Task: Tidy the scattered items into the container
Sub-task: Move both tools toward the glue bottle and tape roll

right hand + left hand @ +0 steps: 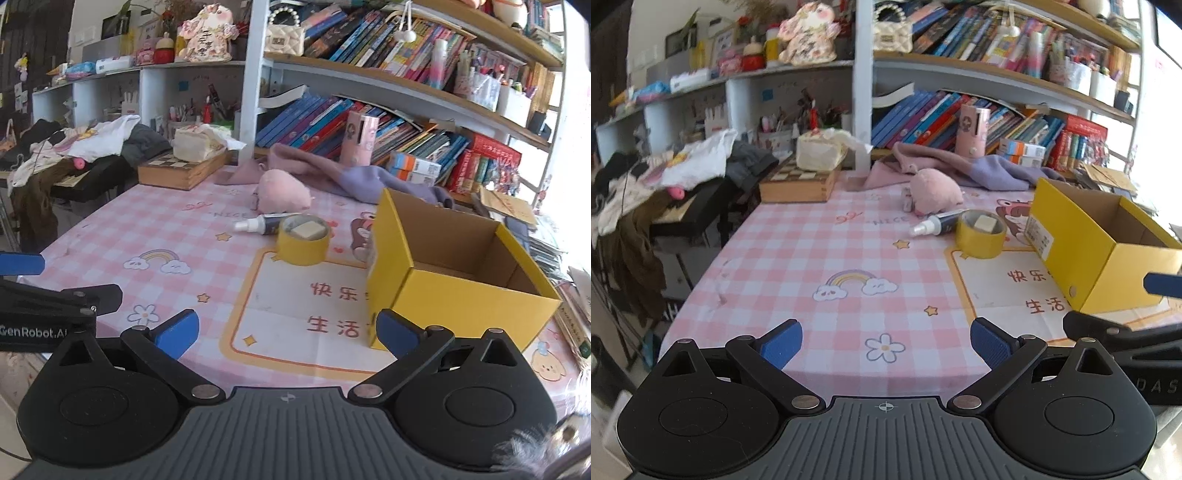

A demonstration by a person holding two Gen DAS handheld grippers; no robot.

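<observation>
- Well ahead of the left gripper (886,345), wide open and empty: tape roll (980,233), spray bottle (936,224), pink plush (936,191).
- Right gripper (287,334), also wide open and empty, just beside the yellow box (458,295) on the counter (207,236).

- Bare checked surface (798,258) runs from the near edge to the scattered items; nothing stands on it.
- The yellow box (461,291) rises at the right, its top open and its inside bare.
- The tape roll (303,240), spray bottle (258,224) and pink plush (282,194) cluster just left of the box, closing that side.
- Purple cloth (332,173) and the wooden chess box (181,171) line the far edge.
</observation>
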